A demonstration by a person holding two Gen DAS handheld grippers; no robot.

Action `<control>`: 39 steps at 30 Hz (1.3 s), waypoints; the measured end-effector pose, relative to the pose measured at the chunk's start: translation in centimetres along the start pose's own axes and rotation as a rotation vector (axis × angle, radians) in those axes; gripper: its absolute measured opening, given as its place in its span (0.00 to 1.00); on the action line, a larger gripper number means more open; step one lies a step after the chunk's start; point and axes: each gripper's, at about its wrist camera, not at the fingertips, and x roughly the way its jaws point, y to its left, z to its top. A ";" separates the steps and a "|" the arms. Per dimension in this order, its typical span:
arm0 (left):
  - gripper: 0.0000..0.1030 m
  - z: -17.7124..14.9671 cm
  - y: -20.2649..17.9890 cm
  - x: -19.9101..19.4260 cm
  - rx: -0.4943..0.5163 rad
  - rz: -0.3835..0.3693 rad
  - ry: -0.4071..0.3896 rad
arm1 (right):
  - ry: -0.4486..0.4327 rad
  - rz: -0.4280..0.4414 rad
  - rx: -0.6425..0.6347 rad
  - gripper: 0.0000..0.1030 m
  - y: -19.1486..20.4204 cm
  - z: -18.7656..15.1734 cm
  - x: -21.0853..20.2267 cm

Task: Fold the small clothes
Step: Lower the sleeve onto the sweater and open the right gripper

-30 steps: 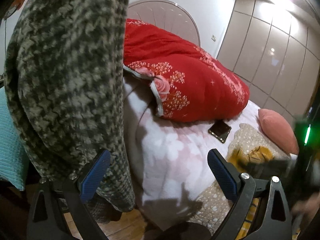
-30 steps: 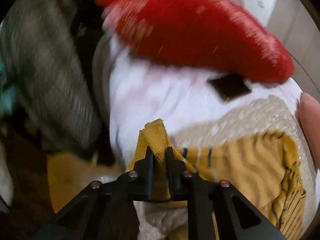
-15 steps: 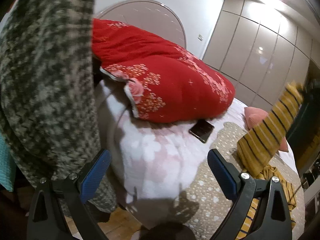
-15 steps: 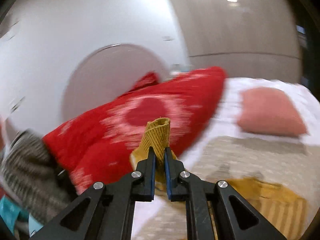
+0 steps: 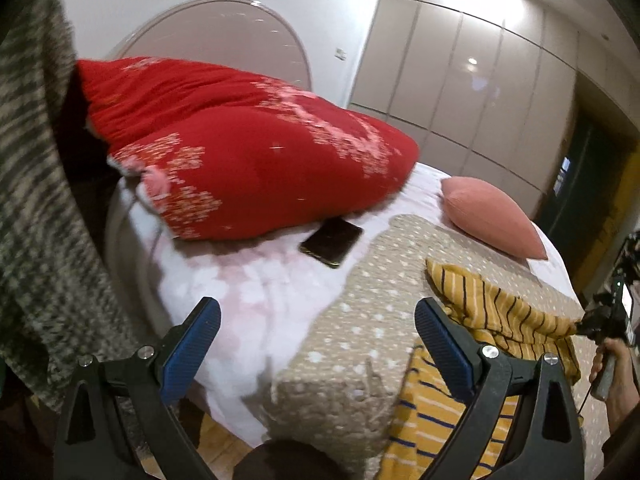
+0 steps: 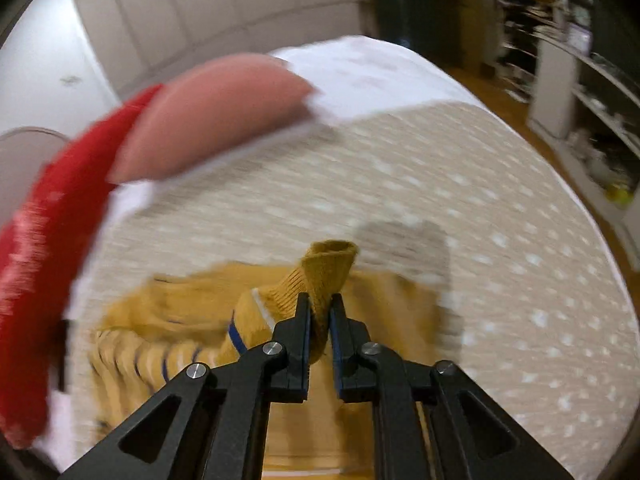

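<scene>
The right tongs (image 6: 320,316) are pressed together on the ribbed cuff of a mustard-yellow knitted sweater with dark stripes (image 6: 280,300), which lies rumpled on the beige dotted bedspread (image 6: 500,208); motion blur smears most of the garment there. The left tongs (image 5: 318,334) hang spread wide and hold nothing above the bed's near corner. From that side the sweater (image 5: 504,312) is partly cut off behind the blue-padded finger (image 5: 442,346). A dark phone (image 5: 332,240) lies beside the red floral duvet (image 5: 248,152).

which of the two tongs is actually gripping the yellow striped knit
The right tongs, shut on the mustard-yellow striped knit garment's ribbed cuff. The left tongs hang open, holding nothing.
</scene>
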 end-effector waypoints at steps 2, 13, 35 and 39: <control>0.95 0.0 -1.2 0.8 0.022 -0.014 0.010 | 0.001 0.006 0.026 0.19 -2.1 -0.6 0.0; 0.95 -1.6 -11.3 13.9 0.244 -0.128 0.219 | -0.078 0.172 -0.158 0.49 -0.4 -4.1 -3.6; 0.09 -3.6 -5.5 7.9 0.038 -0.204 0.406 | -0.019 0.327 -0.029 0.55 -12.2 -14.2 -7.3; 0.58 -5.4 -4.2 7.3 0.009 -0.193 0.399 | 0.061 0.449 -0.040 0.60 -12.1 -18.6 -7.5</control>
